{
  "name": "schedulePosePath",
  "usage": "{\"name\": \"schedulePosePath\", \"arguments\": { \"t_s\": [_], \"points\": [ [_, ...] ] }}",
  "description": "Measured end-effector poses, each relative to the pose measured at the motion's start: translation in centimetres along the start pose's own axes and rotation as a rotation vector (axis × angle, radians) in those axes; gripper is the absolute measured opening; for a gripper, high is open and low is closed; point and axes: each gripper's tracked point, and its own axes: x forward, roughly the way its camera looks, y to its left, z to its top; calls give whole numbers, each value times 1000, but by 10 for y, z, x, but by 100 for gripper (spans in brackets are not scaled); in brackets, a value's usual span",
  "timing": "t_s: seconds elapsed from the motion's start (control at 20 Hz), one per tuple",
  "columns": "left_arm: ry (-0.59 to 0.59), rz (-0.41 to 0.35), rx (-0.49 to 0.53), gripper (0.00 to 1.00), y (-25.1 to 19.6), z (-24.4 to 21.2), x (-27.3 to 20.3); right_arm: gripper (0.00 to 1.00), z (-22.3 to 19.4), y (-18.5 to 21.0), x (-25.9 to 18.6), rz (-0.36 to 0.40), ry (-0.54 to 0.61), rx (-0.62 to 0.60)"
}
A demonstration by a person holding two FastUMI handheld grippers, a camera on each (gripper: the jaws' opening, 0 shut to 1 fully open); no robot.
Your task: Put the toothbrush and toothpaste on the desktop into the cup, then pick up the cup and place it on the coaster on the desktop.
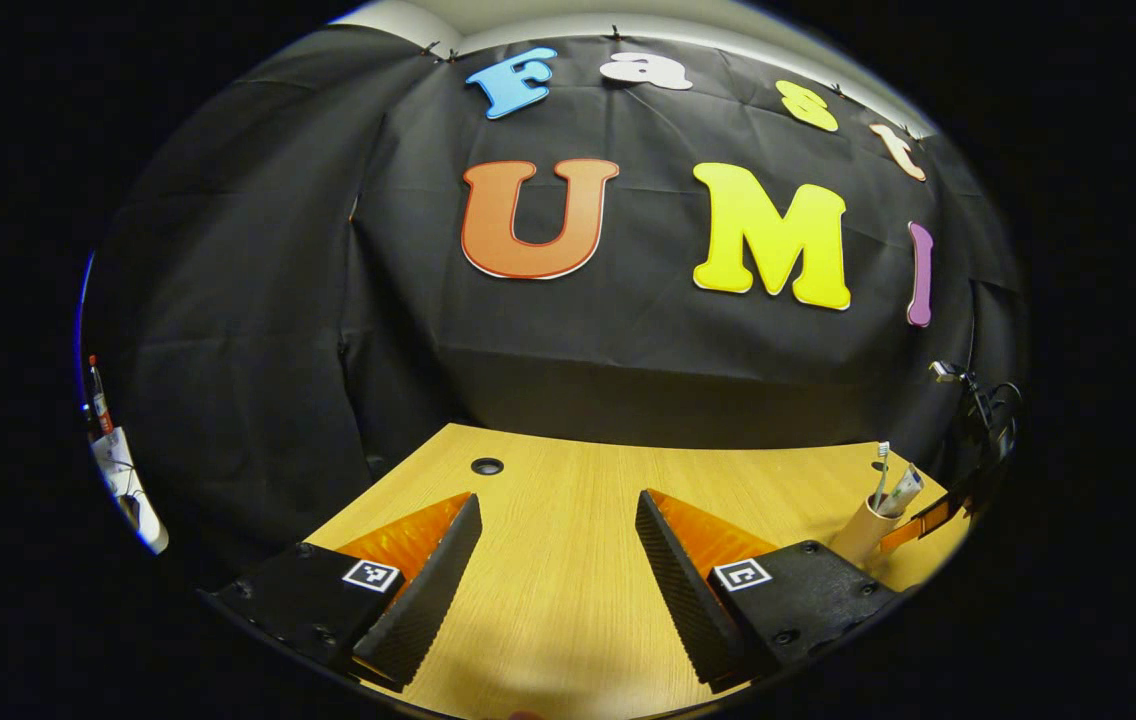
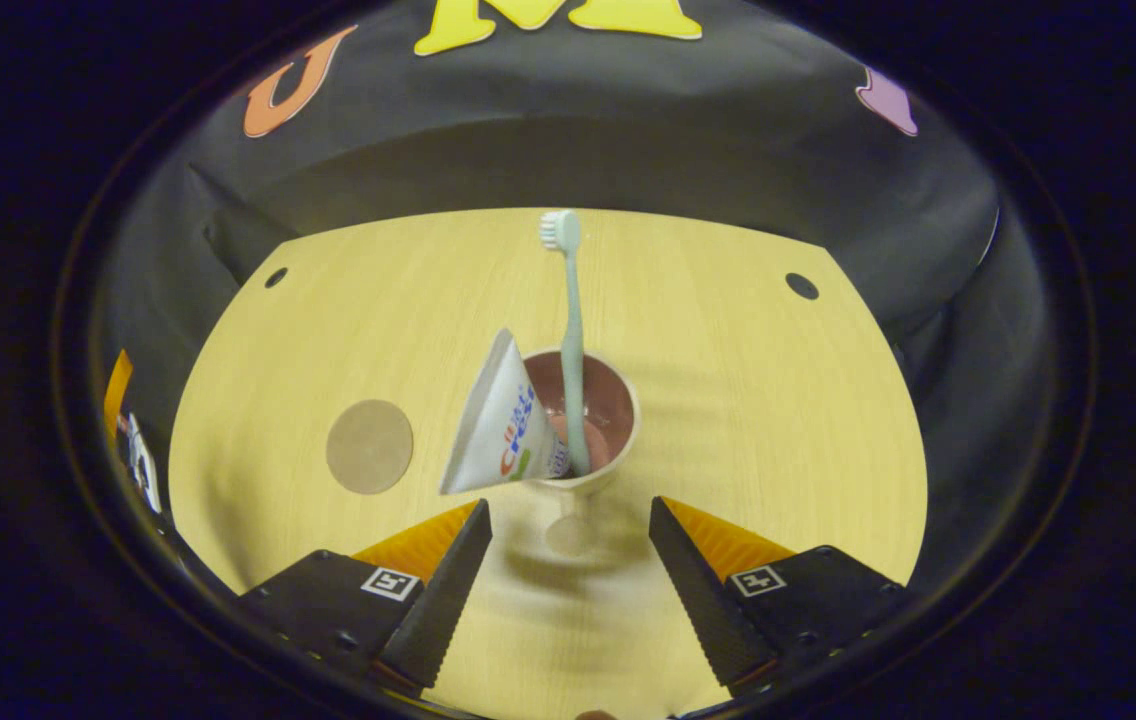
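Approaching the loaded cup; loading step looks done, cup-to-coaster move pending.
Counter (image 2: 748, 420) largest; cup (image 2: 608, 440) at frame centre holds toothpaste (image 2: 503, 420) and toothbrush (image 2: 571, 330); coaster (image 2: 369, 446) centre-left. Right gripper (image 2: 568, 560) fingers spread, empty, must close on cup. Left gripper (image 1: 558, 560) released.

Left gripper (image 1: 558, 560): 2 wedge-shaped fingers (image 1: 428, 590) with ribbed inner faces, translucent ribbed panels behind them, matte black mounting blocks (image 1: 298, 600) studded with small screws, 1 square black-and-white marker tag (image 1: 371, 575) per block. Right gripper (image 2: 571, 565): same build, 2 ribbed wedge fingers (image 2: 443, 595), screw-dotted black blocks (image 2: 323, 605), square marker tags (image 2: 387, 583).
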Motion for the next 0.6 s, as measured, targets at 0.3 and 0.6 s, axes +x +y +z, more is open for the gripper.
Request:
{"name": "schedulePosePath", "arguments": {
  "t_s": [0.3,0.6],
  "points": [
    [4,15,-4,98,13,-5,4,96,1,0,22,-6,76,28],
    [14,33,-12,98,20,-7,6,71,-3,7,40,6,141,17]
  ]
}}
